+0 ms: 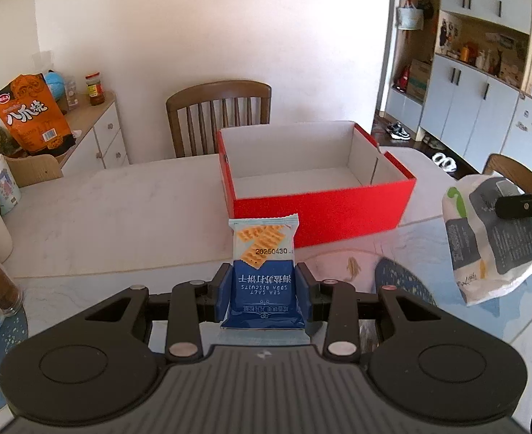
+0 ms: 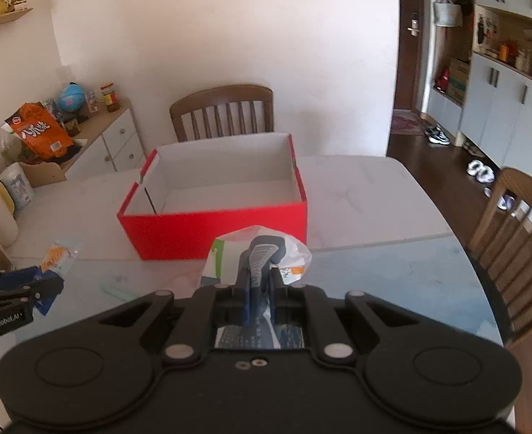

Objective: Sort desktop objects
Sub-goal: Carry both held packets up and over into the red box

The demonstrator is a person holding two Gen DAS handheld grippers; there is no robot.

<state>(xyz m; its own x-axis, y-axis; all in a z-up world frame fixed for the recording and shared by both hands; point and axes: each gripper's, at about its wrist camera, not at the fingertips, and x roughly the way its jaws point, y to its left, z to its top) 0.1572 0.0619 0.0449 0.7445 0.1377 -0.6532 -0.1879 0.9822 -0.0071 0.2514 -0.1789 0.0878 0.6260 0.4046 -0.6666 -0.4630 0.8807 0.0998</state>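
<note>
A biscuit packet (image 1: 263,271) is clamped by the left gripper (image 1: 264,285) and a white pouch (image 2: 258,264) by the right gripper (image 2: 260,285) – both held low in frame before the red box (image 1: 320,206), shown bare inside.

L wrist cam: on my left gripper (image 1: 264,289), faces fwd along its fingers, low over the table (image 1: 121,224), red box (image 1: 320,213) close ahead, right of centre. R wrist cam: on my right gripper (image 2: 258,285), same heading, box (image 2: 222,228) left of centre. Shared: box, wooden chair (image 1: 219,115) (image 2: 222,112), white wall, side cabinet. Each cam catches the other gripper at its frame edge.
</note>
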